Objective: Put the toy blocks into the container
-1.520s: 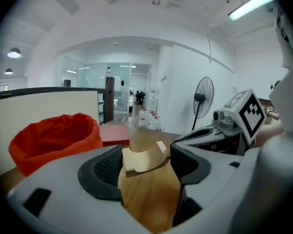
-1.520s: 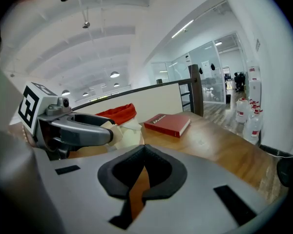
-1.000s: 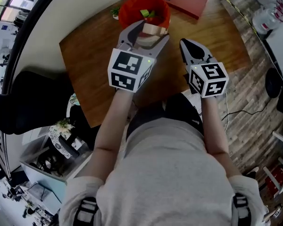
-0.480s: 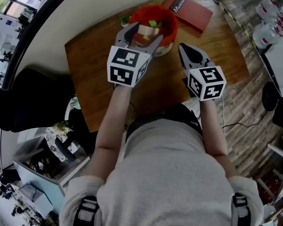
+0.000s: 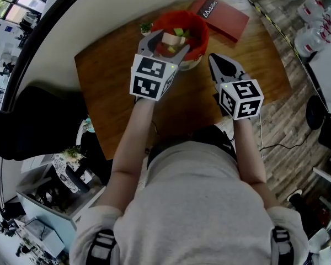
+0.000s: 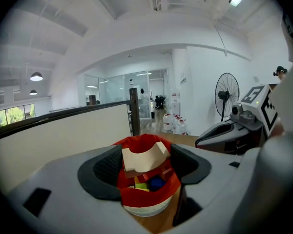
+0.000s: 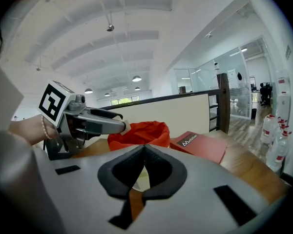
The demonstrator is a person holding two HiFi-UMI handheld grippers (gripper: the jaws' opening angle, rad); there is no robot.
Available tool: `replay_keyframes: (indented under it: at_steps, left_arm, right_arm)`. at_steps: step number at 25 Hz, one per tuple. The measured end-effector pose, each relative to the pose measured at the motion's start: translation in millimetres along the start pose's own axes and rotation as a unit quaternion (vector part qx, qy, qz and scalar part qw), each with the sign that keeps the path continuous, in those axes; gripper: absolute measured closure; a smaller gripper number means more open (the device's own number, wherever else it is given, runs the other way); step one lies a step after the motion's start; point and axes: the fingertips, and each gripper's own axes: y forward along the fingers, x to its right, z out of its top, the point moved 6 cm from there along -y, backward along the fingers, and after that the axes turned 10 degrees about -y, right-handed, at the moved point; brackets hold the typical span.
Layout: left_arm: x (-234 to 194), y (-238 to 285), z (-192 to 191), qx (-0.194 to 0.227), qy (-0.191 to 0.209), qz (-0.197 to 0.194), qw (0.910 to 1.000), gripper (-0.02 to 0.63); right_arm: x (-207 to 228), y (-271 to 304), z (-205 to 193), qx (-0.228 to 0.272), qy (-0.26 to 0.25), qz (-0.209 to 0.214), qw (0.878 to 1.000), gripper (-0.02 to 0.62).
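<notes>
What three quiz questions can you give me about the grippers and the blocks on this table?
1. True or false: the right gripper is holding a block.
2. What shape is the block in the left gripper? A) arch B) ball C) star
3. Fill in: other coloured blocks lie inside the red ____.
Key: 1 false, its jaws are shut on nothing. 2 A, a pale arch block. 3 container.
</notes>
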Motion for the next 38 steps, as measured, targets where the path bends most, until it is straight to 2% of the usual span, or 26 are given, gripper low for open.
replay_keyframes:
  at_steps: [13, 24, 32, 38]
  left_arm:
    - [-4, 14, -8, -0.016, -0.002, -0.009, 0.9998, 0.299]
    - [2, -2, -15, -0.016, -0.011, -0.004, 0.9998, 0.299]
    - [5, -30, -19, -0.003, -0.031, 0.005, 0.9995, 0.313]
    - [21, -50, -29, 0.005, -0.049, -0.016, 0.9986, 0.328]
  right_arm:
    - [4, 3, -12, -0.021, 0.001, 0.0, 1.0, 0.583]
    - [-1, -3, -9, -0.018, -0.004, 0.004, 1.0, 0.584]
    - [-7, -8, -2, -0.023, -0.031, 0.026, 0.999, 0.583]
    - [-23, -11, 0, -0.033, -0.066, 0.064, 0.995, 0.583]
